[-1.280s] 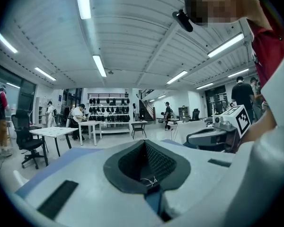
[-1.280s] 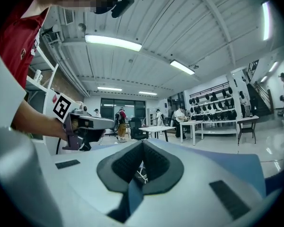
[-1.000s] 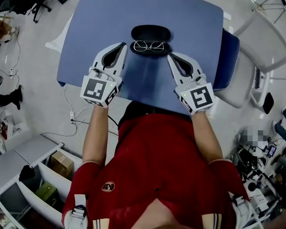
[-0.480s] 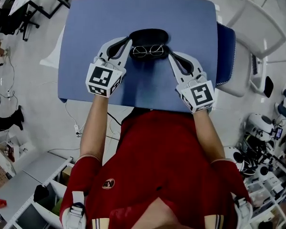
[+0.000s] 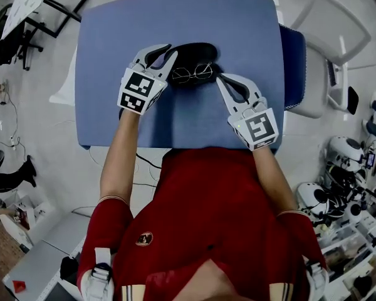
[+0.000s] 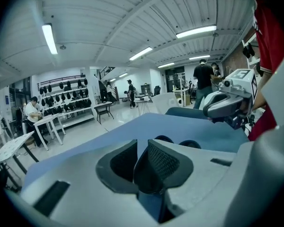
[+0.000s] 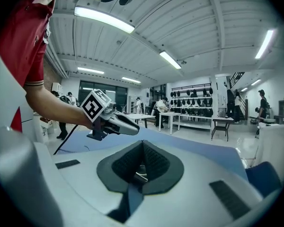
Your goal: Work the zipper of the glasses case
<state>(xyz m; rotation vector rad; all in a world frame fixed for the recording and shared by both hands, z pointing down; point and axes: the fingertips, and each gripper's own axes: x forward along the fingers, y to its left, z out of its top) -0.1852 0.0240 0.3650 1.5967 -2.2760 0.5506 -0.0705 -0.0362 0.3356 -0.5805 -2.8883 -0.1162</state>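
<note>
A black glasses case point(image 5: 194, 50) lies on the blue table point(image 5: 113, 42). Wire-rimmed glasses point(image 5: 193, 74) rest against its near side. My left gripper point(image 5: 172, 50) is at the case's left end. Its jaws have just been opening and stand slightly apart, and I see nothing between them point(image 6: 142, 143). The case's dark top point(image 6: 164, 139) peeks over its right jaw. My right gripper point(image 5: 218, 78) is shut, with its tip beside the right end of the glasses. A thin glint of the glasses' wire point(image 7: 141, 174) shows behind its closed pads point(image 7: 154, 162).
A white chair point(image 5: 329, 36) with a blue cushion point(image 5: 293, 61) stands against the table's right side. The person's red shirt point(image 5: 207, 218) fills the near edge. Workbenches, racks and people point(image 6: 203, 77) stand in the room beyond.
The left gripper has moved forward and down to the case's left end, and its jaws have parted a little. The right gripper has hardly shifted and stays shut.
</note>
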